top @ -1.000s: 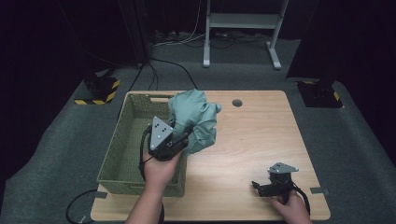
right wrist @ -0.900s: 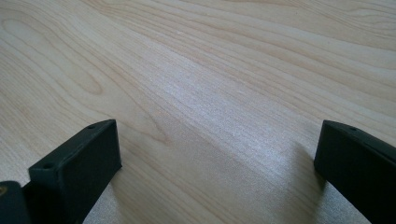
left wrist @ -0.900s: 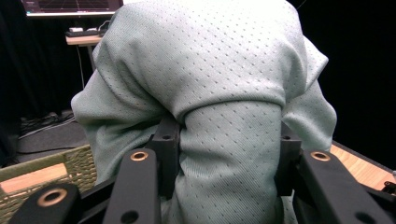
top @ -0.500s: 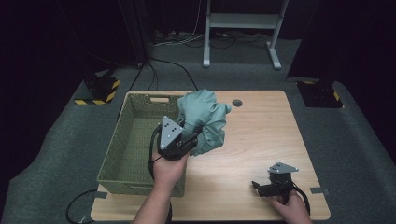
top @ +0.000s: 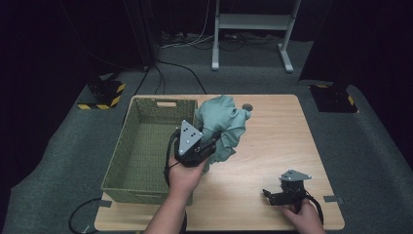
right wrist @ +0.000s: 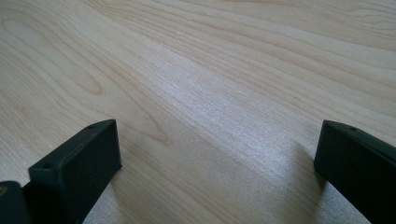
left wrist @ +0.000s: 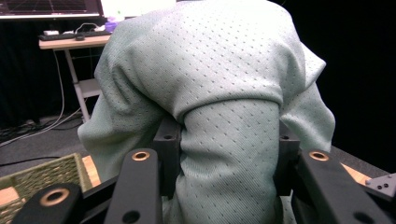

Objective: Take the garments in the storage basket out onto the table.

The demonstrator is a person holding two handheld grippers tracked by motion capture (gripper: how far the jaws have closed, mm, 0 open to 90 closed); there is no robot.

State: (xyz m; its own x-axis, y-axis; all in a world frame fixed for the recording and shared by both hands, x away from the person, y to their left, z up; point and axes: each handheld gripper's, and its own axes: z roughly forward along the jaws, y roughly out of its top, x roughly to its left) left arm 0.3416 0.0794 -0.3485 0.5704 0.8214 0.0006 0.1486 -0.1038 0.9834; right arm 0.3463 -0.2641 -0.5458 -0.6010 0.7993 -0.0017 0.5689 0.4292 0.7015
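Observation:
A pale green knitted garment [top: 225, 121] hangs bunched in the air over the right rim of the woven green basket [top: 120, 151] and the wooden table [top: 282, 141]. My left gripper [top: 212, 144] is shut on it from the near side. In the left gripper view the cloth [left wrist: 224, 79] bulges out between the two black jaws of the left gripper [left wrist: 225, 161], with a corner of the basket [left wrist: 44, 173] at lower left. My right gripper [top: 271, 195] rests at the table's front right. Its jaws stand open over bare wood [right wrist: 210, 70] in the right gripper view, with nothing between them [right wrist: 215, 161].
A small dark round hole [top: 247, 107] sits near the table's far edge, just behind the garment. Behind the table a white stand [top: 253, 29] rises from the grey floor. A black and yellow striped block [top: 103, 92] lies on the floor at far left.
My left hand has carried the garment to the right, from over the basket's inside to over its right rim and the table. The right hand has kept still.

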